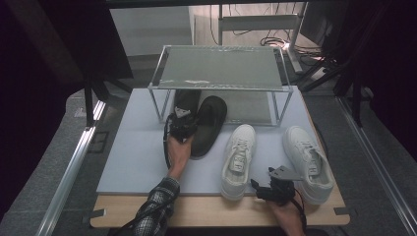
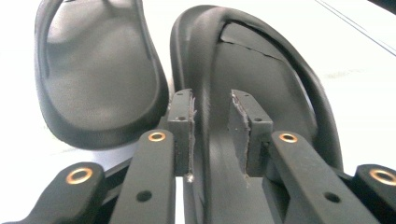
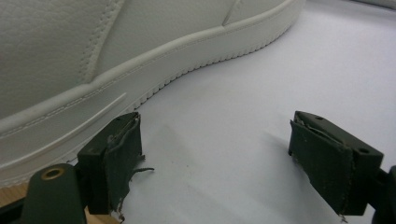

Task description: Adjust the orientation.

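The left gripper (image 1: pixel 182 124) straddles the side rim of a black slipper (image 2: pixel 261 93) at the mat's far left, by the rack (image 1: pixel 219 66); its jaws stand narrowly apart and look just clear of the rim. If lifted now, it may slide free against its twin slipper (image 2: pixel 98 79). At near right, the right gripper (image 3: pixel 224 163) gapes empty beside a white sneaker (image 3: pixel 116 56).

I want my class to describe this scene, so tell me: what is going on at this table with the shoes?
A person works two hand-held grippers over a grey mat. The left gripper straddles the rim of a black slipper in front of a small metal rack, its pads not pressing the rim. A second black slipper lies beside it. The right gripper waits open beside one of two white sneakers, holding nothing.
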